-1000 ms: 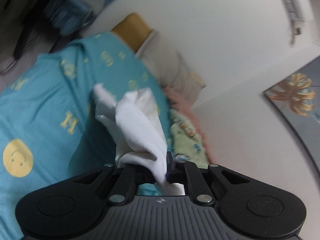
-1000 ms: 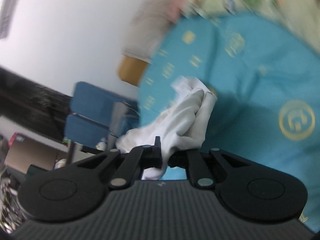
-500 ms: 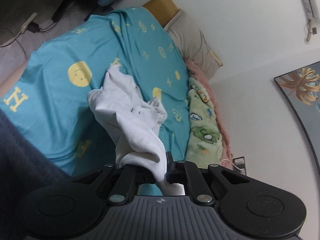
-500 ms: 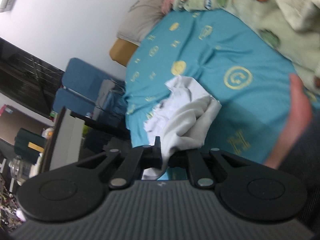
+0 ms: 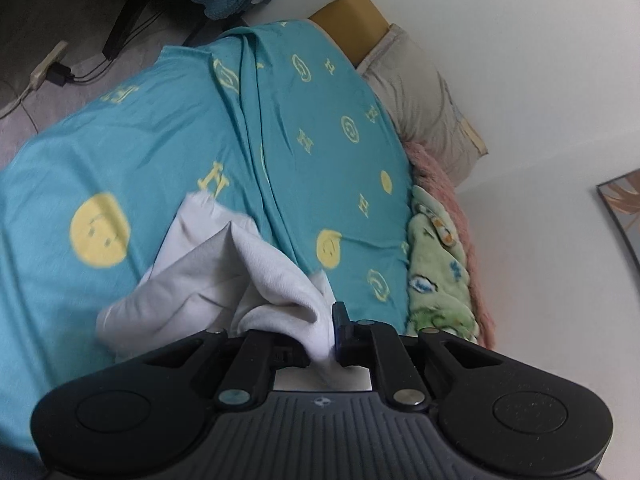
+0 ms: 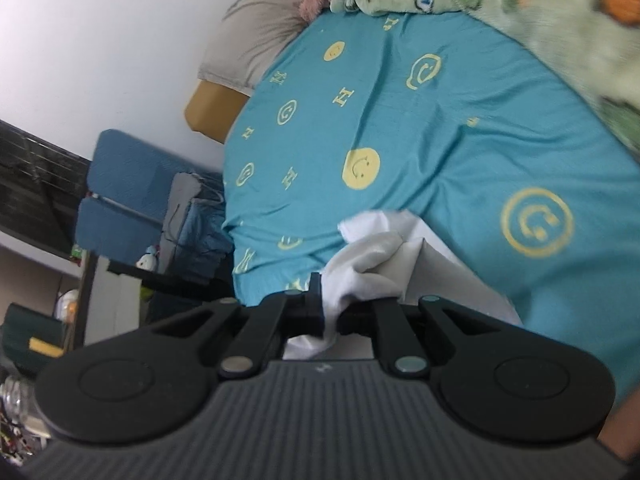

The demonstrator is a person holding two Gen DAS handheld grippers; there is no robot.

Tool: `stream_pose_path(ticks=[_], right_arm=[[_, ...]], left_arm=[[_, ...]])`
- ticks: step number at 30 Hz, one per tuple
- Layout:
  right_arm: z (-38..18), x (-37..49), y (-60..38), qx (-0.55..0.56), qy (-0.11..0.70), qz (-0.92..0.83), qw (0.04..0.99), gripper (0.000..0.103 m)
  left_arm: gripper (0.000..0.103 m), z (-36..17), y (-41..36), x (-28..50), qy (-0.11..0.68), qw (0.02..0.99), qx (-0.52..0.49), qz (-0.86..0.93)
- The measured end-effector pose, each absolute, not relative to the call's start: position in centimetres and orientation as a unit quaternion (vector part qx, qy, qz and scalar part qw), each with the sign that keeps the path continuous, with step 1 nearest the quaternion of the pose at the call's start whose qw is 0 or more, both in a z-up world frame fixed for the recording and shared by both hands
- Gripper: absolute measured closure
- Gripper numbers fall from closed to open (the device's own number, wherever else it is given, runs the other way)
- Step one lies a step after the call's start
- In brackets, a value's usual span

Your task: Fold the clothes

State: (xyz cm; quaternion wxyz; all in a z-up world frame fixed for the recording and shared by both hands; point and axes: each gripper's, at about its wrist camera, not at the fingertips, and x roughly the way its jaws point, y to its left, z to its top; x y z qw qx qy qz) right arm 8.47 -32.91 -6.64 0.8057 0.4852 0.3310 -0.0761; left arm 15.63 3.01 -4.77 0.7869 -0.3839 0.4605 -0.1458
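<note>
A white garment (image 5: 224,280) is pinched in the left gripper (image 5: 320,336), its jaws narrow but easing apart, with cloth bunched between them and spilling below. The rest of the fabric is draped forward and left over the teal bedsheet (image 5: 160,128), which is printed with yellow smiley faces. From the other side, the same white garment (image 6: 384,256) is clamped tight in the right gripper (image 6: 330,312), jaws nearly closed on a gathered fold. The cloth is seen low over the near edge of the teal bedsheet (image 6: 440,120). A green cartoon blanket (image 5: 436,276) is bunched along the far side of the bed, with a pink fluffy blanket (image 5: 444,184) beside it and a beige pillow (image 5: 416,92) at the head.
</note>
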Motion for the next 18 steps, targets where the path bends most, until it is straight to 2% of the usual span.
stream_pose_path(ticks=[4,10,12,13,14,15,16,17,18], right_arm=[[-9.3,13.7,-33.8,0.472,0.36,-0.067,0.802,0.093],[-13.8,17.4,-34.2,0.47,0.376,-0.045,0.797,0.092],[-14.7,17.4,-34.2,0.471,0.372,-0.03,0.799,0.091],[-15.0,17.2,-34.2,0.473,0.37,-0.027,0.799,0.085],[-15.1,16.9,-34.1,0.471,0.37,-0.022,0.8,0.066],[-15.2,16.5,-34.1,0.469,0.37,-0.016,0.802,0.051],[-15.0,16.2,-34.0,0.463,0.366,-0.005,0.807,0.028],[-14.7,15.8,-33.8,0.456,0.361,0.006,0.813,0.023],[-14.1,15.3,-33.6,0.441,0.353,0.016,0.825,0.023]], left_arm=[[0.092,-6.6,1.2,20.8,0.472,0.81,-0.323,-0.131],[0.092,-10.3,-0.2,24.3,0.49,0.819,-0.267,-0.129],[0.087,-10.9,-0.5,24.6,0.491,0.825,-0.244,-0.14],[0.071,-10.9,-0.5,24.4,0.487,0.827,-0.237,-0.149],[0.061,-10.9,-0.6,24.3,0.483,0.83,-0.231,-0.157],[0.043,-10.9,-0.6,24.1,0.479,0.833,-0.224,-0.165],[0.031,-10.7,-0.7,23.6,0.47,0.84,-0.214,-0.168],[0.026,-10.3,-0.8,22.9,0.46,0.849,-0.199,-0.168],[0.019,-9.9,-1.1,22.2,0.447,0.86,-0.18,-0.168]])
